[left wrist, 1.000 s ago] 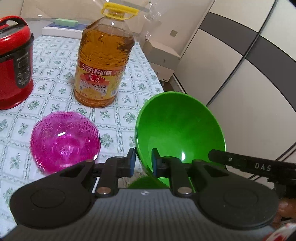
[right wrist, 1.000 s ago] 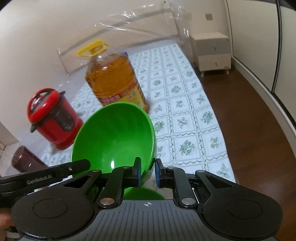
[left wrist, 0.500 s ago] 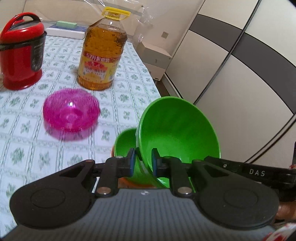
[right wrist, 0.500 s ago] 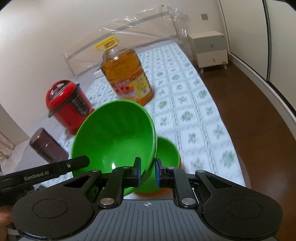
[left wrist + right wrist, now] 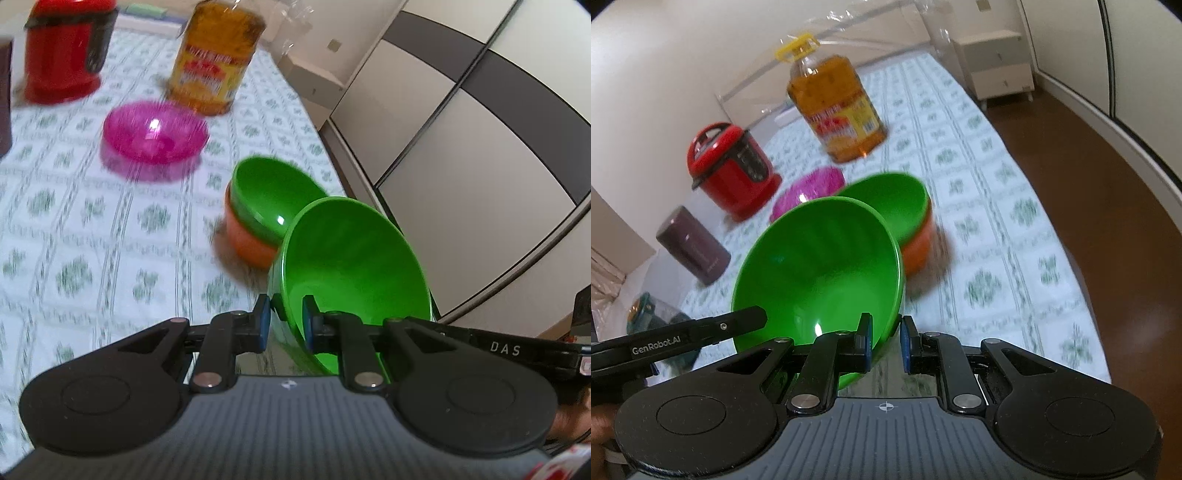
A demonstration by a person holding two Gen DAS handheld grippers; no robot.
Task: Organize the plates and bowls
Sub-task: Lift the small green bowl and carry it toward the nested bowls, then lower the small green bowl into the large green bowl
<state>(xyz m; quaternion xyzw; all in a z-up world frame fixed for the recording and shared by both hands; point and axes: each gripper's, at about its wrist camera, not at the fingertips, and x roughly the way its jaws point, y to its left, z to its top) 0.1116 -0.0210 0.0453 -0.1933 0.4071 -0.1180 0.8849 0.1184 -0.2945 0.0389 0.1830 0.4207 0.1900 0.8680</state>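
Observation:
Both grippers hold one large green bowl by opposite sides of its rim, tilted in the air above the near edge of the table. My left gripper is shut on its left rim, and my right gripper is shut on its right rim. Just beyond it a smaller green bowl sits nested in an orange bowl on the tablecloth. Farther back stands a pink glass bowl.
A big oil bottle, a red cooker and a dark brown canister stand farther back on the patterned tablecloth. The table's right edge drops to brown floor beside wardrobe doors.
Both grippers have drawn back toward the near edge and sunk a little with the large green bowl. The stacked green and orange bowls have come into full view beyond it.

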